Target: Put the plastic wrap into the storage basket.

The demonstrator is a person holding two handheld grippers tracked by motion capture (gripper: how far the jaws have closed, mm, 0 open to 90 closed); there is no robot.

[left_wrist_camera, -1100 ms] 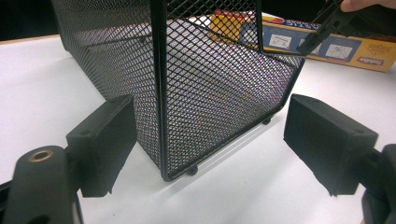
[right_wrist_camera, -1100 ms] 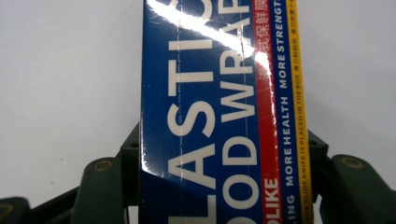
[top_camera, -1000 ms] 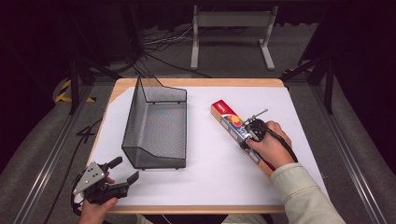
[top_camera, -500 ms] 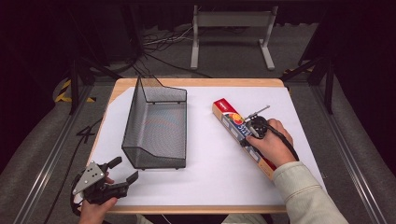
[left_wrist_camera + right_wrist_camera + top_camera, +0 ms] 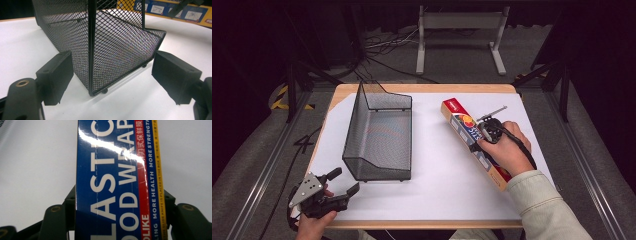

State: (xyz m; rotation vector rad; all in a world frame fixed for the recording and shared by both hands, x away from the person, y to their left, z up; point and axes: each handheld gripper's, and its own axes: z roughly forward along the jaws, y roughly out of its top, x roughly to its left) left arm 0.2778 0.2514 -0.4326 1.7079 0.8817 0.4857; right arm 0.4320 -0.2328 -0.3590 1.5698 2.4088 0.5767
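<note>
— Where's the box of plastic wrap [image 5: 472, 141]?

— On the right side of the white table [image 5: 437, 190], lying slantwise, its red end pointing toward the far edge. The right gripper [image 5: 486, 134] clamps it across the middle, jaws closed on its two long sides. In the right gripper view the blue face with big white letters [image 5: 112, 182] runs straight up between the jaws.

— And the other hand?

— The left gripper [image 5: 343, 184] sits at the near left corner, jaws spread wide, holding nothing. It points at the black mesh basket [image 5: 379, 132], which stands left of centre, well apart from the box. In the left gripper view the basket's near corner [image 5: 91, 50] stands between the open pads [image 5: 56, 75], though I can't tell whether they touch it.
</note>
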